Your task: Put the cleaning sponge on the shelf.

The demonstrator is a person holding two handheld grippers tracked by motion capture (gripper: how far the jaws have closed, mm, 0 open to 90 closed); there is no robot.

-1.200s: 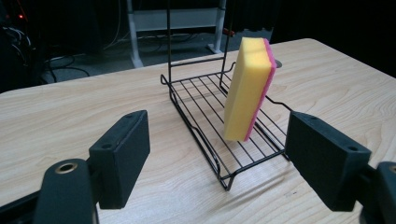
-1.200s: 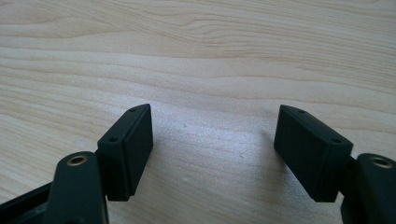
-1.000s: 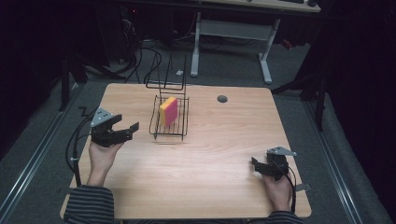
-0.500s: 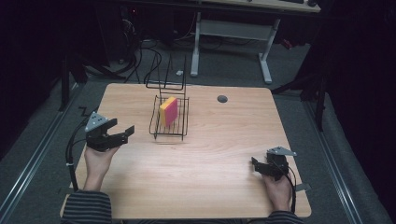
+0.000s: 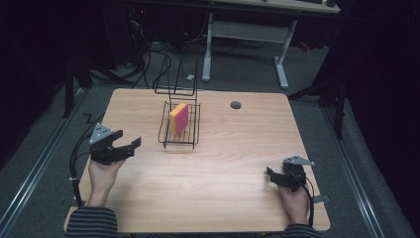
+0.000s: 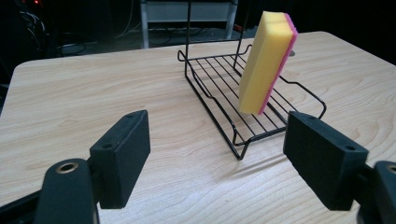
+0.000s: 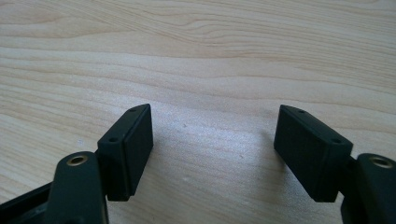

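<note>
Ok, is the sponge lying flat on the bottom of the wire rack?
No, the sponge stands on edge in the wire rack, leaning slightly, with its yellow face toward the open left gripper.

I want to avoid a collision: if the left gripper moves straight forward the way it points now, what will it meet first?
Probably the black wire rack, at its near rim. The left gripper is open and points at it over bare table. The sponge stands behind that rim.

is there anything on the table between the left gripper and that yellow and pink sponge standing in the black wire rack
No loose object lies between them. The left gripper, jaws open, faces the yellow and pink sponge across bare wooden table. The black wire rack holds the sponge on edge, and its raised near side rail crosses the line to the sponge's lower part.
</note>
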